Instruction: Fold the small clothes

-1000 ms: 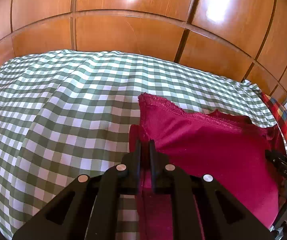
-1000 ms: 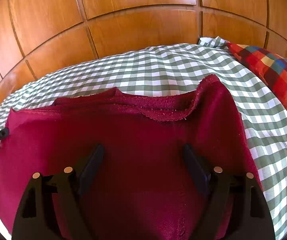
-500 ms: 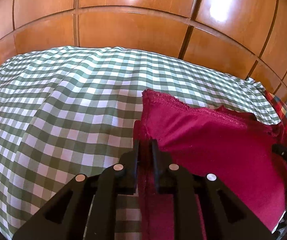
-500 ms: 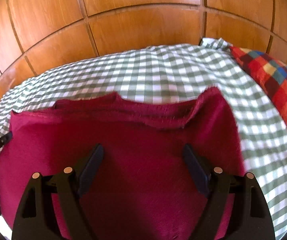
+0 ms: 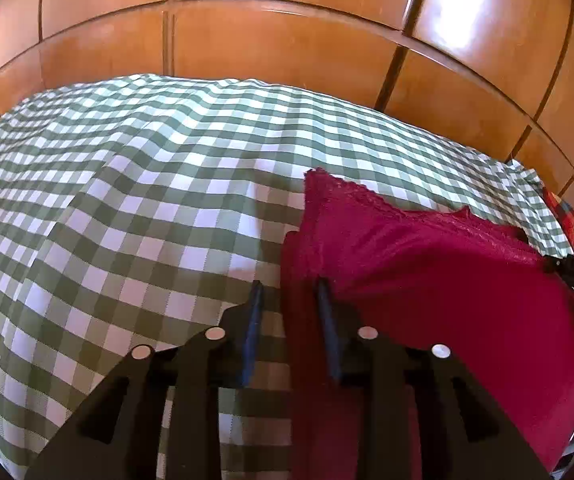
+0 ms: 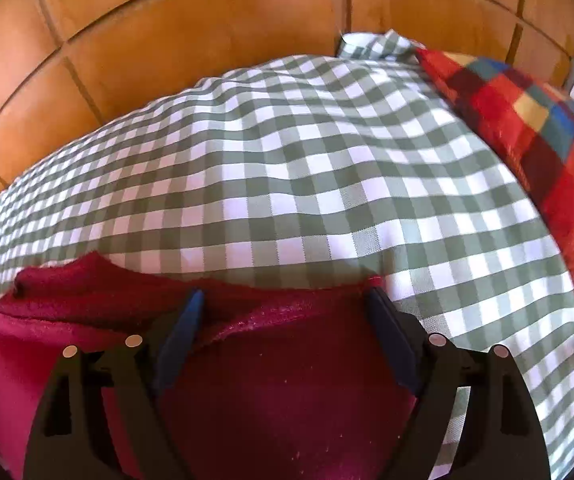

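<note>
Left claw (image 5: 289, 292) newly parted around crimson garment (image 5: 439, 280)

You've got loads of open checked bedspread (image 5: 135, 216) to the left of the red garment (image 5: 439, 280), nothing lying on it, just a few soft ripples. Straight ahead the wooden panelled wall (image 5: 279, 48) closes things off right at the bed's far edge. On the right, the multicoloured plaid cushion (image 6: 543, 128) sits on the cover and boxes in that side.
</note>
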`<control>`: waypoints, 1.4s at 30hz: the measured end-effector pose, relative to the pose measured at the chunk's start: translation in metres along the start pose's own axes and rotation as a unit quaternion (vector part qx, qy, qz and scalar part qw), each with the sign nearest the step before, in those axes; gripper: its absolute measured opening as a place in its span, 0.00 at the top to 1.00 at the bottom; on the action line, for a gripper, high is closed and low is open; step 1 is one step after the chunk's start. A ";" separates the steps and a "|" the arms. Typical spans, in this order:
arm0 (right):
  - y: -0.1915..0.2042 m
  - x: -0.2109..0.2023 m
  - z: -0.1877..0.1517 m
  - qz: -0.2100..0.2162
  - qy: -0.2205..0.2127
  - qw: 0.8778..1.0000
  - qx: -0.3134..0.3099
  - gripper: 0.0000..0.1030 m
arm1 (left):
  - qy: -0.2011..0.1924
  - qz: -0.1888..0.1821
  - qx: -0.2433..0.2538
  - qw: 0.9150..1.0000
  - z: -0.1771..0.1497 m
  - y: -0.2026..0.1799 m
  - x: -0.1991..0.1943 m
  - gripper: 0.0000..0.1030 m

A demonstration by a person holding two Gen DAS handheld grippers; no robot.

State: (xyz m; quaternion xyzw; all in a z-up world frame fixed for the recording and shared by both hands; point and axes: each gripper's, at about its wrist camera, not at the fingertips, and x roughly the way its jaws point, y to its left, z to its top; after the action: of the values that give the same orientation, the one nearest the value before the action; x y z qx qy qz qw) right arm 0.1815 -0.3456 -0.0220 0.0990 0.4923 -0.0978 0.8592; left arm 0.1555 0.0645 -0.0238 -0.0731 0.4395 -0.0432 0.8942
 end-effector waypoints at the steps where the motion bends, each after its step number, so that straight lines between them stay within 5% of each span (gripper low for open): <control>1: 0.000 -0.005 -0.001 0.004 -0.002 1.000 -0.002 0.21 | 0.001 0.001 -0.001 1.000 0.001 0.001 0.000 0.68; 5: -0.021 -0.042 -0.017 0.032 -0.029 0.999 0.011 0.20 | -0.006 0.011 -0.005 1.000 0.002 0.007 -0.010 0.57; 11: -0.086 -0.072 -0.061 0.099 -0.013 0.992 0.073 0.20 | -0.049 0.007 -0.012 0.999 -0.003 0.015 -0.051 0.59; 17: -0.108 -0.074 -0.123 0.192 0.015 0.974 0.120 0.26 | -0.056 -0.070 0.014 0.996 -0.023 0.003 -0.086 0.59; 20: -0.090 -0.078 -0.139 0.222 0.021 0.970 0.095 0.34 | -0.034 -0.102 0.046 0.993 -0.039 -0.016 -0.086 0.59; 22: -0.078 -0.079 -0.141 0.241 0.029 0.967 0.081 0.59 | -0.017 -0.099 0.067 0.993 -0.050 -0.027 -0.079 0.59; 25: -0.059 -0.087 -0.136 0.240 0.022 0.969 0.058 0.68 | 0.001 -0.090 0.072 0.993 -0.058 -0.037 -0.069 0.59; 35: 0.037 -0.169 -0.096 0.310 -0.071 0.947 -0.044 0.73 | 0.034 -0.173 0.000 0.984 -0.052 -0.008 -0.063 0.60; 42: 0.165 -0.170 -0.088 0.336 -0.053 0.930 -0.141 0.75 | 0.035 -0.214 -0.032 0.976 -0.052 0.005 -0.060 0.61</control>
State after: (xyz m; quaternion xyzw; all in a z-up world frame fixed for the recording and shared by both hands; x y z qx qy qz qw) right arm 0.0679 -0.1519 0.0936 0.1310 0.3928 0.2616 0.8719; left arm 0.0772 0.0732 -0.0090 -0.1927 0.4463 -0.2216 0.8453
